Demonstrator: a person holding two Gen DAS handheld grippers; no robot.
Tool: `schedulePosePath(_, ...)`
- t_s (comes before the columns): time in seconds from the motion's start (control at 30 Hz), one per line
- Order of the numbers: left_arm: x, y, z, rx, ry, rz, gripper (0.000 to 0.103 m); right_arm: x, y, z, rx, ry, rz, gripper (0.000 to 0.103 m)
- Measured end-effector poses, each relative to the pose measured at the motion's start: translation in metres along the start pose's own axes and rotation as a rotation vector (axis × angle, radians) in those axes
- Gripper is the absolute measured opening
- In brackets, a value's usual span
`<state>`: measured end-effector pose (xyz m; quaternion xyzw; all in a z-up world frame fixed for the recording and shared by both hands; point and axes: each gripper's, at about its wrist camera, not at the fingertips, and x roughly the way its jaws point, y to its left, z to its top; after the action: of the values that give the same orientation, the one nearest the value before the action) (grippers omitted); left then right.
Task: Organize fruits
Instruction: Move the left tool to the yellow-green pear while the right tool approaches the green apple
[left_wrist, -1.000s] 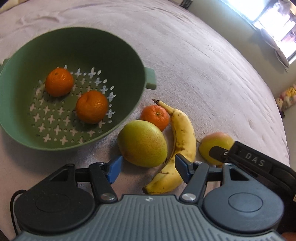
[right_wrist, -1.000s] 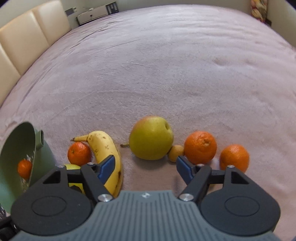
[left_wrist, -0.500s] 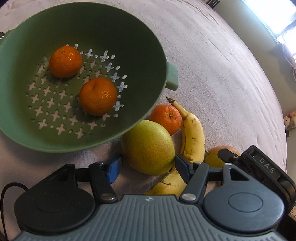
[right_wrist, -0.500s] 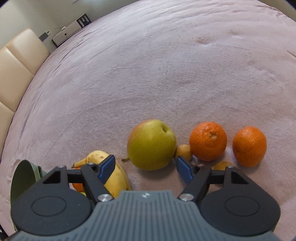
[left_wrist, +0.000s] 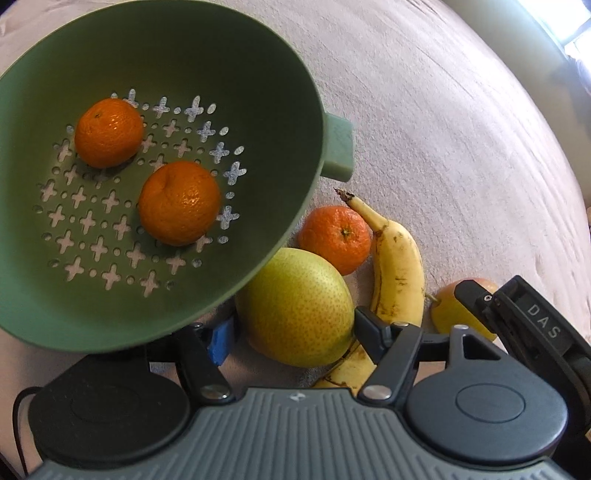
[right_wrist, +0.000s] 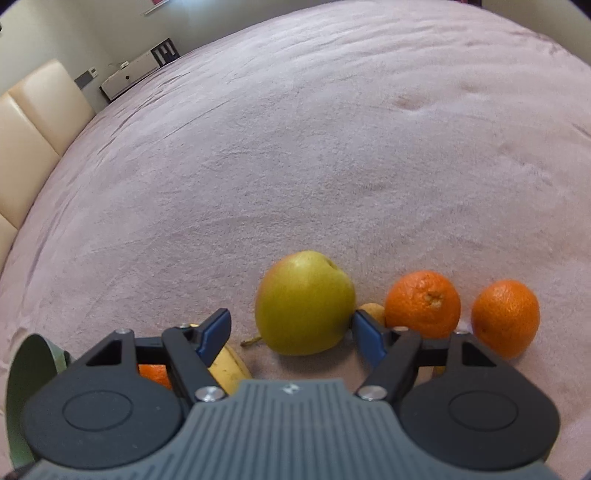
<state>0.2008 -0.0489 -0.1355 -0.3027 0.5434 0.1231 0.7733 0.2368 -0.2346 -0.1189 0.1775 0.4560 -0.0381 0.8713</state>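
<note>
A pinkish plush cloth (right_wrist: 332, 155) is covering the table, with cream chairs (right_wrist: 33, 122) standing along its far edge. The left hand-held gripper (left_wrist: 291, 332) is gaping around the pear (left_wrist: 295, 306) beside the green colander (left_wrist: 184, 55); the right hand-held gripper (right_wrist: 290, 328) is gaping at the apple (right_wrist: 304, 302).

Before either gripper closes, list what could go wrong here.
1. The left gripper straddles the green pear, whose far side sits under the colander rim; lifting it may bump the colander and its two mandarins.
2. The banana presses against that pear, so the finger on that side could pinch it.
3. The right gripper is open around the apple; a small fruit beside it may get nudged.
</note>
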Motion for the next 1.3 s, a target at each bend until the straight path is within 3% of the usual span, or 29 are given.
schedulePosePath(0.13,0.005,-0.002,0.006,-0.01,0.015,-0.003,0.082,0.001,0.003,-0.001,-0.066,-0.032,-0.034,0.062)
schedulePosePath(0.17,0.006,-0.003,0.007,-0.01,0.017,-0.004,0.082,0.001,0.003,-0.001,-0.078,-0.043,-0.044,0.055)
schedulePosePath(0.33,0.01,-0.002,0.01,0.014,0.02,-0.022,0.078,-0.003,-0.007,0.0,-0.067,-0.059,-0.004,0.054)
schedulePosePath(0.53,0.007,0.001,0.007,0.069,0.028,-0.048,0.076,-0.014,-0.007,-0.002,-0.132,-0.008,0.013,0.052)
schedulePosePath(0.63,0.003,0.005,0.005,0.086,0.038,-0.066,0.076,-0.024,-0.01,-0.002,-0.158,0.014,0.019,0.045)
schedulePosePath(0.7,0.001,0.008,0.004,0.094,0.047,-0.074,0.076,-0.032,-0.01,-0.004,-0.191,0.031,0.035,0.0)
schedulePosePath(0.83,-0.001,0.017,0.002,0.098,0.062,-0.077,0.075,-0.038,-0.014,-0.008,-0.168,0.018,0.04,0.007)
schedulePosePath(0.87,-0.002,0.018,0.001,0.102,0.065,-0.075,0.075,-0.037,-0.018,-0.008,-0.128,0.018,0.043,0.017)
schedulePosePath(0.9,-0.003,0.019,0.0,0.108,0.068,-0.074,0.075,-0.035,-0.021,-0.008,-0.081,0.021,0.055,0.036)
schedulePosePath(0.93,-0.004,0.019,-0.001,0.115,0.071,-0.07,0.075,-0.034,-0.025,-0.007,-0.035,0.02,0.073,0.042)
schedulePosePath(1.0,-0.003,0.02,-0.001,0.122,0.078,-0.063,0.075,-0.03,-0.028,-0.005,0.04,0.017,0.098,0.044)
schedulePosePath(1.1,-0.004,0.021,-0.001,0.122,0.085,-0.059,0.075,-0.025,-0.024,-0.001,0.078,-0.011,0.067,0.045)
schedulePosePath(1.13,-0.004,0.021,-0.001,0.122,0.089,-0.057,0.075,-0.023,-0.021,0.001,0.077,-0.019,0.055,0.047)
schedulePosePath(1.2,-0.006,0.018,0.0,0.124,0.094,-0.054,0.075,-0.017,-0.013,0.004,0.052,-0.029,0.029,0.061)
schedulePosePath(1.3,-0.002,0.016,0.005,0.121,0.104,-0.052,0.075,-0.007,-0.002,0.004,-0.009,-0.018,-0.013,0.063)
